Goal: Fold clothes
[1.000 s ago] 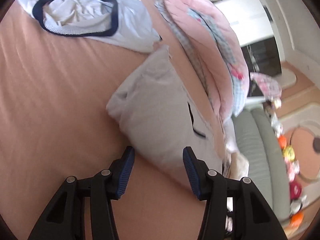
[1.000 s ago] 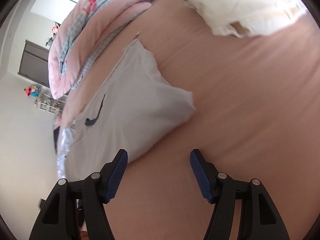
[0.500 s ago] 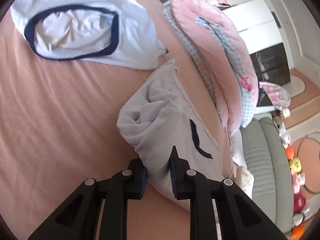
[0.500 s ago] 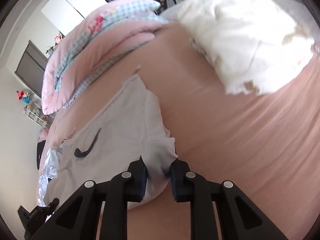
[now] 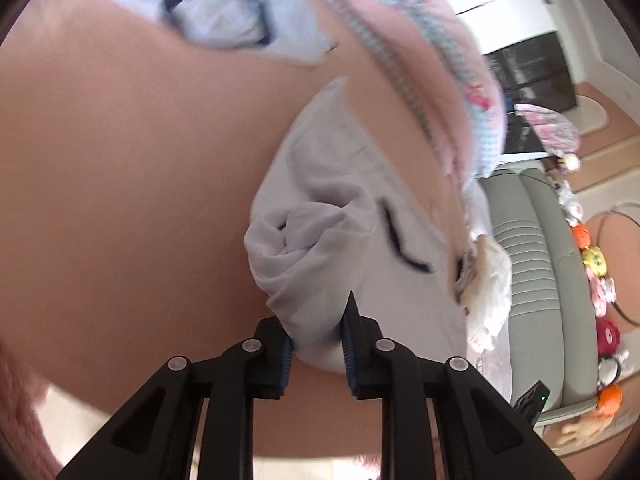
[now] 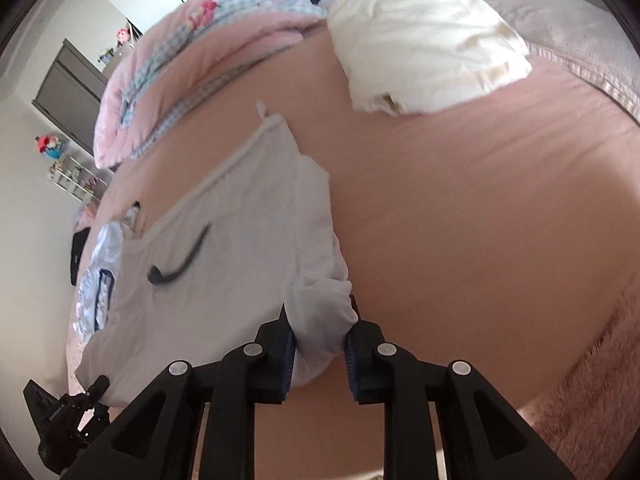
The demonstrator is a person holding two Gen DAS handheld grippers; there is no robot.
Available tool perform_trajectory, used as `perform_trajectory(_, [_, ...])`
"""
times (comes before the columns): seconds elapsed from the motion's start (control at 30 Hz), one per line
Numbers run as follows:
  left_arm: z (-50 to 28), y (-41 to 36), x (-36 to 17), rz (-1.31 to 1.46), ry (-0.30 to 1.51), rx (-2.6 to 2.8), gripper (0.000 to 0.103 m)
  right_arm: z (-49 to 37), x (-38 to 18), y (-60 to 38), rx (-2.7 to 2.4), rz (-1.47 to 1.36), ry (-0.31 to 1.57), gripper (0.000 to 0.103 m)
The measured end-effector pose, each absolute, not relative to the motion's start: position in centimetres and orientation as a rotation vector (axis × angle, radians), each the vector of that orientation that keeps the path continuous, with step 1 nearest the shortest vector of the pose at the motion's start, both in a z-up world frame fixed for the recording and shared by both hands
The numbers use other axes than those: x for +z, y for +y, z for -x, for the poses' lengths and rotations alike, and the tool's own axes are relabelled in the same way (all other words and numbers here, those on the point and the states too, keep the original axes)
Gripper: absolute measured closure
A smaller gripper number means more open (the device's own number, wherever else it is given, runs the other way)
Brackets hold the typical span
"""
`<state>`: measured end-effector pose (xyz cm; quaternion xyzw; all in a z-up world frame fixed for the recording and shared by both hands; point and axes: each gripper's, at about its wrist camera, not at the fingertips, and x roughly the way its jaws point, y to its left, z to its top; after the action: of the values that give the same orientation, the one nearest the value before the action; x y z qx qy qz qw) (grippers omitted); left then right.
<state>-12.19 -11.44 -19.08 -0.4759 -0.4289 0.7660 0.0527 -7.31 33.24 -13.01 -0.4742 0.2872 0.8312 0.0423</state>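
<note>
A white T-shirt [image 5: 340, 216] with a dark curved logo lies on the peach bed sheet [image 5: 120, 200]. My left gripper [image 5: 316, 344] has one bunched near corner of it between its blue pads and lifts that corner. Its jaws are opening slightly, and the pads still press on the cloth. In the right wrist view the same T-shirt [image 6: 224, 248] stretches away to the left. My right gripper [image 6: 320, 344] pinches its other near corner. Those jaws are opening a little too, with the fabric still squeezed between them.
A pale blue garment with navy trim [image 5: 224, 16] lies further up the bed. A cream garment [image 6: 420, 36] sits at the far right. A rolled pink quilt [image 5: 420, 48] runs along the far edge. A grey sofa [image 5: 532, 260] stands beyond, and fluffy pink fabric [image 6: 592, 392] lies near right.
Both grippers went from wide open above the T-shirt's near edge to closed on its corners. They then pulled back, bunching and lifting the cloth.
</note>
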Motion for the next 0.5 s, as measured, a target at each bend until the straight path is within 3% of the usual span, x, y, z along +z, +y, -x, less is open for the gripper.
perform_trajectory(0.07, [10.7,-12.6,-18.8,1.459,-1.332,2.314,0.079,6.1,-13.8,33.9,2.506,1.517,0.907,0.077])
perform_trajectory(0.13, [9.2,-13.8,-16.5,1.399,-1.237,2.423,0.079,4.9,-12.7,34.8,2.523,1.485,0.846,0.077])
perform_trajectory(0.3, [11.3,-12.4,-12.7,1.384,-0.738,2.627,0.079,3.1,-9.1,35.4,2.63,1.282,0.607,0.074])
perform_trajectory(0.4, [14.5,-9.6,-13.2,1.374,-0.456,2.626,0.079,5.6,-8.8,32.1,2.752,1.334,0.439,0.073])
perform_trajectory(0.5, [16.4,-6.9,-13.6,1.293,-0.345,2.543,0.079,8.3,-9.1,28.3,2.851,1.395,0.25,0.073])
